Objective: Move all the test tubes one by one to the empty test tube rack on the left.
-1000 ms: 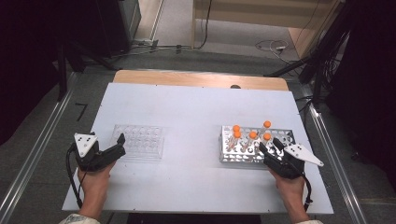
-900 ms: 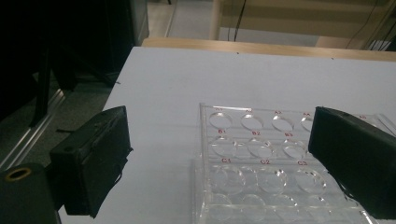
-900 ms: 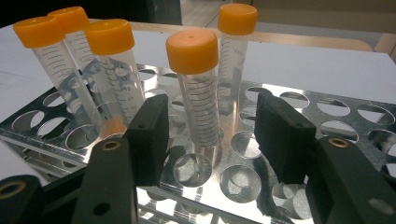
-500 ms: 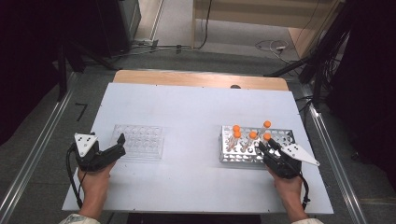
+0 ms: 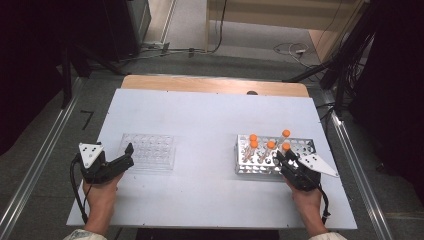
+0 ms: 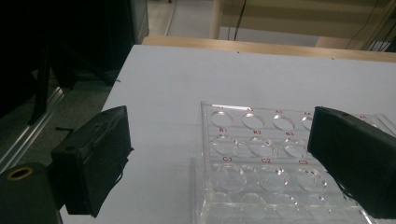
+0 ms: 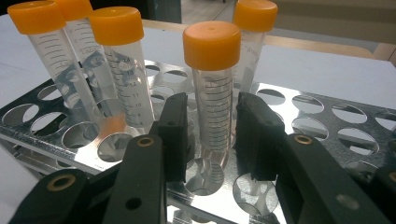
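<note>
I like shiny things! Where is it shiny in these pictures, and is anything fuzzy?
Right gripper view: the metal tube rack mirrors the orange-capped tubes. Left gripper view: glare on the clear well plate; its near edge is blurry. High view: dark surroundings.

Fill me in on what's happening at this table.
A person holds a gripper in each hand. The right gripper has its jaws on either side of an orange-capped tube standing in the metal rack, not visibly clamped yet. The left gripper rests open at the near left corner of an empty clear plastic rack.
</note>
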A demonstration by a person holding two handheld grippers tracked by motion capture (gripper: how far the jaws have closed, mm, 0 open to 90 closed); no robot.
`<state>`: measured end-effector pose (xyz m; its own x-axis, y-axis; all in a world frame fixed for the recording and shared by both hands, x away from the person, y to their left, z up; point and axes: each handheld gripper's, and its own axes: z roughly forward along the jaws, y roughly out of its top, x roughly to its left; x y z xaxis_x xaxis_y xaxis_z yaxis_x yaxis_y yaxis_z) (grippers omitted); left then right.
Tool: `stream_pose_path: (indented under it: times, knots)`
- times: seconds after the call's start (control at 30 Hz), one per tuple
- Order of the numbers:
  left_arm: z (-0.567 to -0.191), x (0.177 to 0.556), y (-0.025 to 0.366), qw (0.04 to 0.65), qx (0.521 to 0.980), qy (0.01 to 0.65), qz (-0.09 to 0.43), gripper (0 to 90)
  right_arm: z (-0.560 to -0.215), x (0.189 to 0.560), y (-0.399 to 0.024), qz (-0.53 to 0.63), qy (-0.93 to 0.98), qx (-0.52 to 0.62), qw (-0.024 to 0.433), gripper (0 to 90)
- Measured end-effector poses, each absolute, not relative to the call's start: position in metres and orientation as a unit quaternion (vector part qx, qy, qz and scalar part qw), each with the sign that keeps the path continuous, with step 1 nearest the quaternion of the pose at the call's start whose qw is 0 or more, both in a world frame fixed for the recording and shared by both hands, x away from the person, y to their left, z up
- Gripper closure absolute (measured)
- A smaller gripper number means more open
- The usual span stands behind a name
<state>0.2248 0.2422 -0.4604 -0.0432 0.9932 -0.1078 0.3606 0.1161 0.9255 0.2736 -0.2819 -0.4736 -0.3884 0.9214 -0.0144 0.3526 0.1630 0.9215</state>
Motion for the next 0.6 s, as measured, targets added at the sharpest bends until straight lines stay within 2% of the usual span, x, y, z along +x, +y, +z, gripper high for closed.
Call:
stream_pose_path:
  times: [0.4,0.6]
  knots:
    - [-0.4605,0.2247,0.242,0.421,0.55,0.617,0.375,6.2,-0.4736,0.2726,-0.2819,0.454,0.695,0.457,0.32,70.7]
    - [-0.4605,0.2247,0.242,0.421,0.549,0.617,0.375,6.2,-0.4722,0.272,-0.2829,0.455,0.69,0.458,0.326,71.3]
